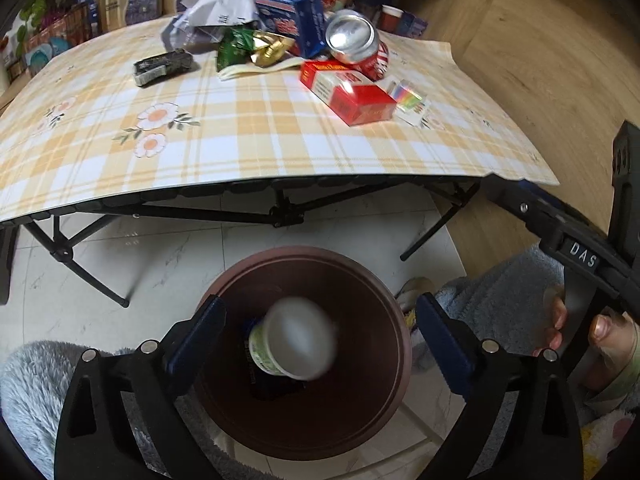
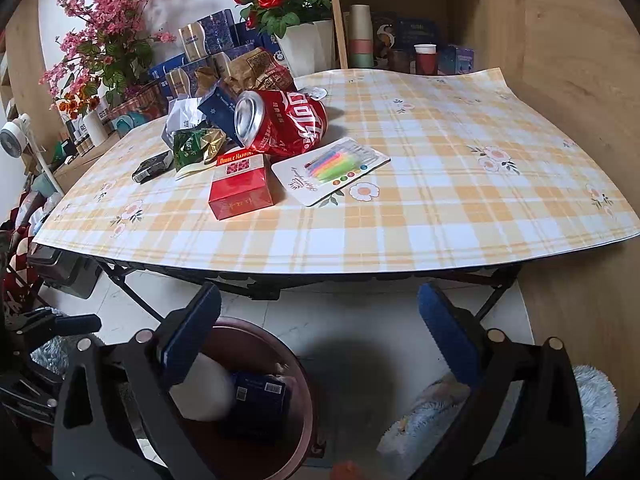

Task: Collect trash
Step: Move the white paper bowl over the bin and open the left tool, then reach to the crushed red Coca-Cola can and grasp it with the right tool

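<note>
The left gripper (image 1: 320,340) hangs over the brown bin (image 1: 384,400), jaws wide apart, a blurred cup (image 1: 296,340) between them, touching neither. The right gripper (image 2: 320,344), jaws also spread and empty, faces the table (image 2: 440,208); only its view shows the candle card (image 2: 332,168) fully beside the can (image 2: 280,124).
</note>
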Demonstrator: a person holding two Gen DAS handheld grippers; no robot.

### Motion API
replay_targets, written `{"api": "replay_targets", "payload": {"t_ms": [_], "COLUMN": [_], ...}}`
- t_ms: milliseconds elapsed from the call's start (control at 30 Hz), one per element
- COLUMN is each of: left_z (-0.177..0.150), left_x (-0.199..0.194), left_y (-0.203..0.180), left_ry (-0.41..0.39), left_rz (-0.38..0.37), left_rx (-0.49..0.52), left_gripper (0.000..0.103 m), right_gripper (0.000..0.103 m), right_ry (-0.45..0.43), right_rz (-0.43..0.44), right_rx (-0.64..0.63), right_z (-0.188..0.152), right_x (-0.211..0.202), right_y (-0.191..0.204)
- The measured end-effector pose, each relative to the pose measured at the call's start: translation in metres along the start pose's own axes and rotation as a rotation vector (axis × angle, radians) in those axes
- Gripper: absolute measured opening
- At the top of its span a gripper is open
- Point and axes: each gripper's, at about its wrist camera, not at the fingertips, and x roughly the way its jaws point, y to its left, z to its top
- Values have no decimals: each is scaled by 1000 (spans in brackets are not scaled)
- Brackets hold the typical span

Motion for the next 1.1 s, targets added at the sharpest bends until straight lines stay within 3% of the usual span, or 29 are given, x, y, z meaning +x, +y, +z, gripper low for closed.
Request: {"api": "replay_targets", "payload": {"t_ms": [133, 300, 400, 600, 733, 867, 1100], "left_z": [2, 6, 11, 29, 44, 55, 69], "left_x": [-10, -31, -43, -67, -75, -84, -89], "left_y": [15, 39, 46, 55, 63, 66, 75], "left_ry": [-60, -157, -210, -331, -358, -401, -434], "left_rz": [39, 141, 180, 335, 332, 363, 353], "left_rx": [-79, -197, -205, -142, -130, -103, -107], "left_gripper": [95, 97, 97, 97, 97, 97, 97], "right_gripper": [97, 97, 97, 97, 97, 97, 97], "right_ry": [14, 57, 45, -21, -43, -42, -35], "right_rz": [4, -23, -2, 53, 87, 55, 39], "right_rx": [1, -15, -31, -49, 5, 5, -9], "right_z": [-1, -1, 3, 26, 42, 51, 59], "right_x": [2, 9, 7, -5, -8, -6, 1], "right_y": [1, 7, 7, 7, -3, -9, -15]}}
